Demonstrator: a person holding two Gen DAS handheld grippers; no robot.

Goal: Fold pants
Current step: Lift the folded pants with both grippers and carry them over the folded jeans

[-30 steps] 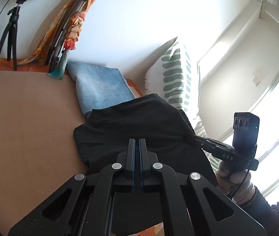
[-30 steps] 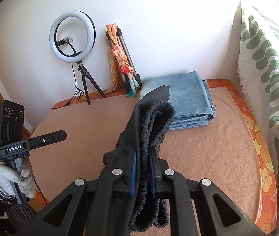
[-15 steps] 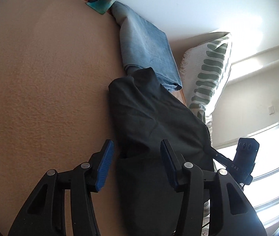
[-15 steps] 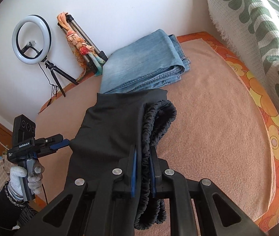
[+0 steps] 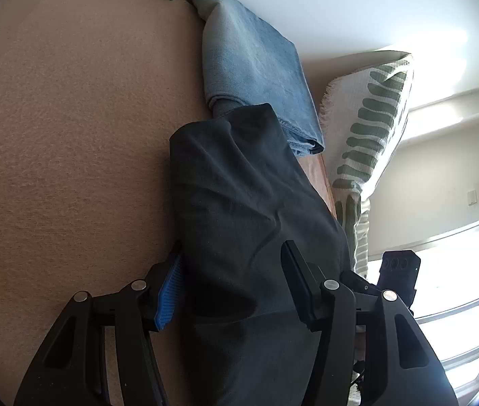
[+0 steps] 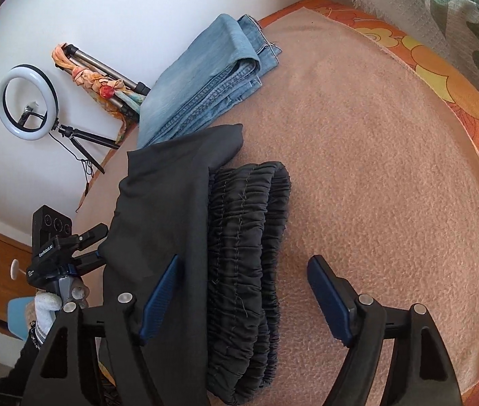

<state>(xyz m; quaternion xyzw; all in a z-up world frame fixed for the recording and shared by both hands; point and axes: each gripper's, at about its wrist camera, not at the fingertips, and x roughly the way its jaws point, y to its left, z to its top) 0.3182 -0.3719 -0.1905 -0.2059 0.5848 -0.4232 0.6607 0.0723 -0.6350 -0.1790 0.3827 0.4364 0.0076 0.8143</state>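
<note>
We are looking down from each wrist, close over the bed; both views are sharing the black pants (image 5: 246, 203) (image 6: 171, 223) and folded jeans (image 5: 253, 57) (image 6: 205, 81) farther off.

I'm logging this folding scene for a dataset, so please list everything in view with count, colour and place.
black pants: one, folded, lying on the bed, gathered waistband toward the right gripper
blue jeans: one folded pair, by the wall, just beyond the black pants
blanket: one, tan, covering the bed
floral sheet: orange and yellow, at the bed's edge
pillow: one, white with green marks, upright beside the bed
ring light: one, white, on a black tripod by the wall
folded tripod: one, silver, wrapped in an orange scarf
left gripper: black, blue pads, open, jaws just opened, pants between them
right gripper: black, blue pads, open, jaws just opened over the waistband
gloved hand: white glove, holding the left gripper
</note>
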